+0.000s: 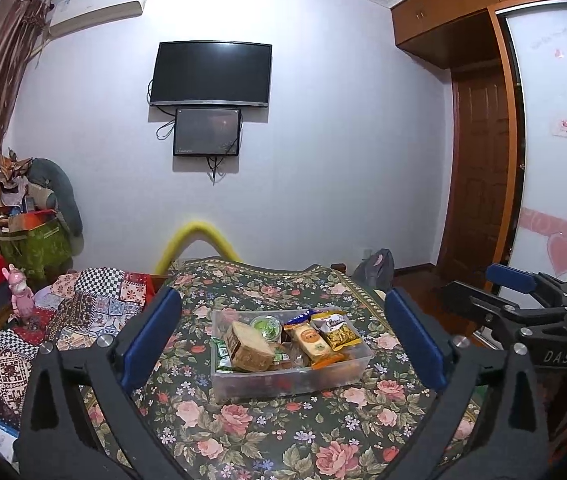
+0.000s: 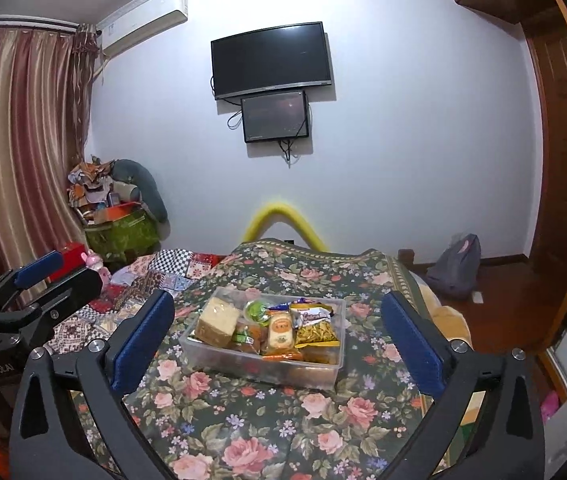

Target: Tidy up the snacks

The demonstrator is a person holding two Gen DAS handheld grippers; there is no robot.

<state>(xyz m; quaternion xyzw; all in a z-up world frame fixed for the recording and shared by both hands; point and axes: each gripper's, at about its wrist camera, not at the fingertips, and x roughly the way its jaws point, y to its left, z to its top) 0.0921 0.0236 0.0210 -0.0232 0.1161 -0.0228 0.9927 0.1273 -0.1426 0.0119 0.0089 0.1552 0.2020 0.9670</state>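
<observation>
**Both grippers open over the snack box**

A clear plastic box (image 1: pixel 291 376) sits on the floral bedspread (image 1: pixel 267 432), roughly mid-width and nearer the bed's far end than its sides. Inside it lie a tan wrapped loaf (image 1: pixel 248 345) at the left, a green round cup (image 1: pixel 266 327) behind it, an orange cracker pack (image 1: pixel 310 340) and a yellow snack bag (image 1: pixel 337 332) at the right. The left gripper (image 1: pixel 283 344) and the right gripper (image 2: pixel 279 344) both stand spread wide, empty, short of the box.
</observation>
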